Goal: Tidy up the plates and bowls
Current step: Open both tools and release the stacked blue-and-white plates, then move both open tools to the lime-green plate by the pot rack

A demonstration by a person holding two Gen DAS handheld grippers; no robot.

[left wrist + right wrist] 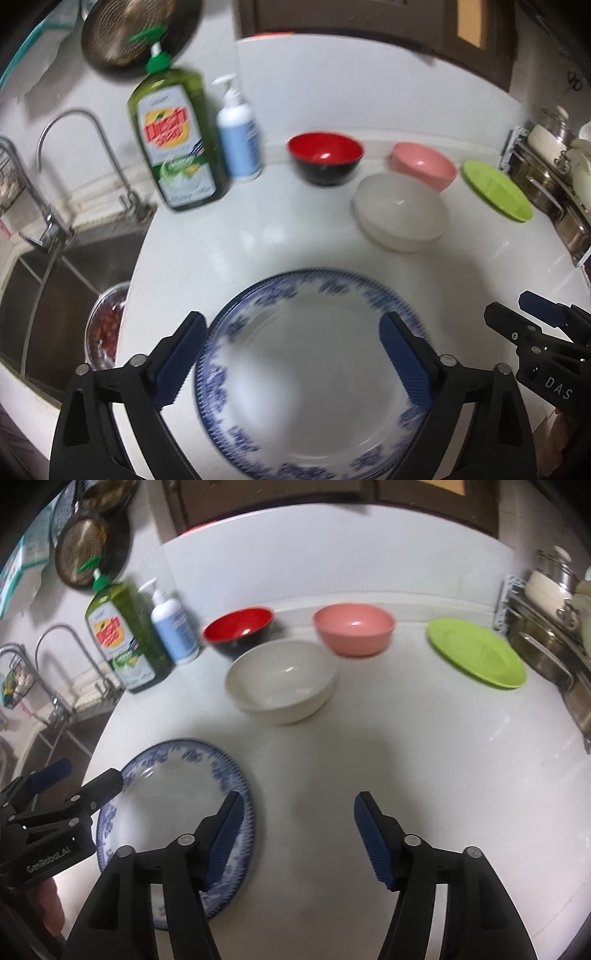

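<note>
A blue-and-white plate [310, 373] lies on the white counter [258, 240] near its front edge. My left gripper [291, 317] is open above it, one finger over each side of the plate, holding nothing. My right gripper [299, 799] is open and empty over bare counter just right of the plate [173, 794], its left finger overlapping the plate's rim. Further back stand a white bowl [282, 679], a red-and-black bowl [240, 627] and a pink bowl [354, 627]. A green plate [476, 651] lies at the back right.
A green dish-soap bottle [173, 136] and a white pump bottle [238, 136] stand at the back left. Left of the counter is a sink [44, 295] with a faucet [74, 122] and a steel bowl [107, 328]. A rack of pots [554, 166] lines the right edge.
</note>
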